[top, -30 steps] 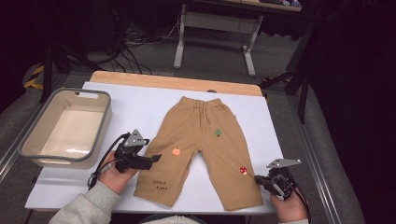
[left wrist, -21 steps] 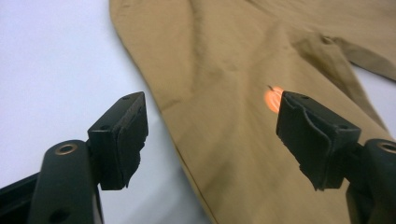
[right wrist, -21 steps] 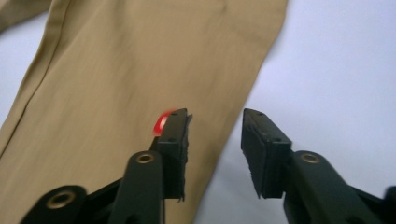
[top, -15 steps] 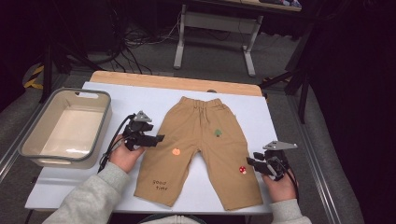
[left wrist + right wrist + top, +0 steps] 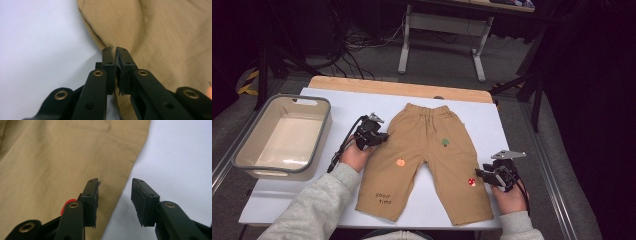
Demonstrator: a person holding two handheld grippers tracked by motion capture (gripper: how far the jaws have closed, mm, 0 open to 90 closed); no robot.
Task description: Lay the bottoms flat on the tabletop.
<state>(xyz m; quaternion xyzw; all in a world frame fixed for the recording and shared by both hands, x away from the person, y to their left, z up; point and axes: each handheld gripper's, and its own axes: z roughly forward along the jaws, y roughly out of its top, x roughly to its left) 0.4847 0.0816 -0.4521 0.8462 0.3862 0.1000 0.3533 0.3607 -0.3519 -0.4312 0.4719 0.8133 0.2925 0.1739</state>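
- Your left gripper (image 5: 116, 53) has just clamped the trousers' (image 5: 427, 160) outer edge.
- Your right gripper (image 5: 115, 187) straddles the opposite edge, jaws apart (cloth between, unpinched).

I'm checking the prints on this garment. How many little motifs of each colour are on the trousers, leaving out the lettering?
Green tree motif: 1
Orange pumpkin motif: 1
Red mushroom motif: 1
Total: 3 on the tan trousers
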